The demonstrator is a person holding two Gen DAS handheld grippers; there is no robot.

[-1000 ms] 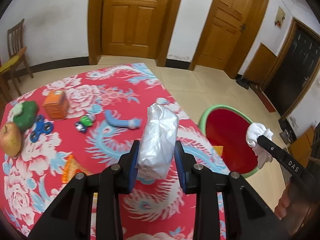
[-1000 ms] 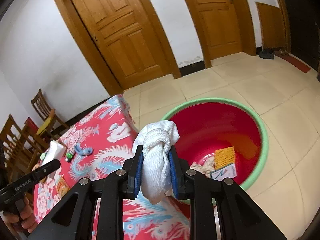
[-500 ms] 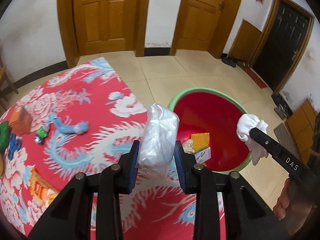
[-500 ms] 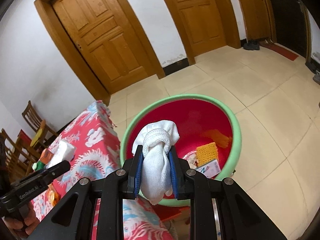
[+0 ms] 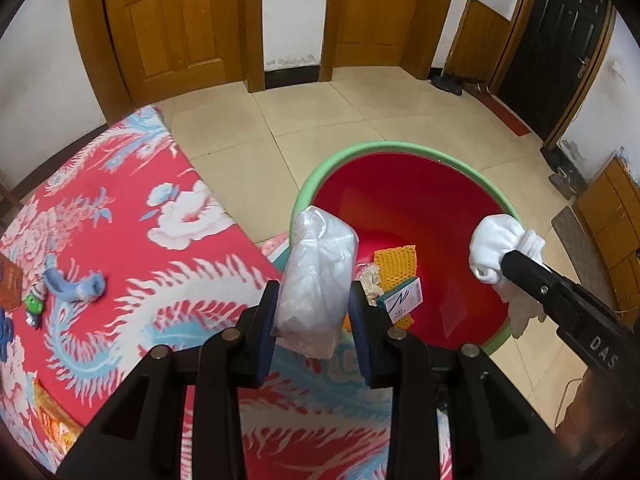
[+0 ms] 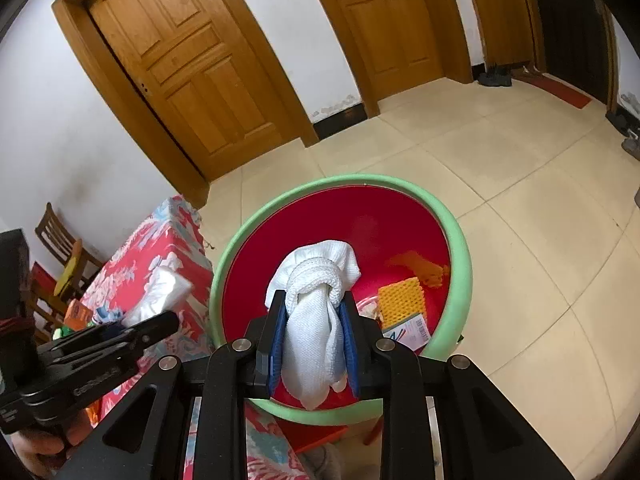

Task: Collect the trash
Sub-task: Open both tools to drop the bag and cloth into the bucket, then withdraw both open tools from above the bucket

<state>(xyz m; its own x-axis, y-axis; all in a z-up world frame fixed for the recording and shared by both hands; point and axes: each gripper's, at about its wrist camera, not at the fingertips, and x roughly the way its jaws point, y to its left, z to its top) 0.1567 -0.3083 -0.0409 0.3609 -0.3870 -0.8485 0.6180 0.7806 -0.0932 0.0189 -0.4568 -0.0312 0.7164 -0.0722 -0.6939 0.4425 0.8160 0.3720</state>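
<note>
Left gripper [image 5: 316, 308]: my blue pads are clamped on a crumpled clear plastic bag [image 5: 318, 280], and it's hanging right over the table edge, beside the basin's near rim.
Right gripper [image 6: 314, 340]: my jaws are easing apart this instant, with the balled white sock [image 6: 316, 312] between them and the pads touching its sides.
Sock's place: directly above the red inside of the basin, a loose end dangling below my fingers.
Basin [image 5: 344, 156]: red inside, green rim, sitting on the tiled floor just beside the table.
Already in the basin: a yellow waffle-textured piece [image 5: 396, 266], a small teal-and-white carton [image 5: 402, 300] and a scrap of crumpled paper [image 5: 370, 280].
Table [image 5: 132, 240]: red floral cloth; a blue toy piece [image 5: 74, 286], a small green toy car [image 5: 34, 306] and an orange box [image 6: 78, 314] are lying on it, well apart from the basin.
</note>
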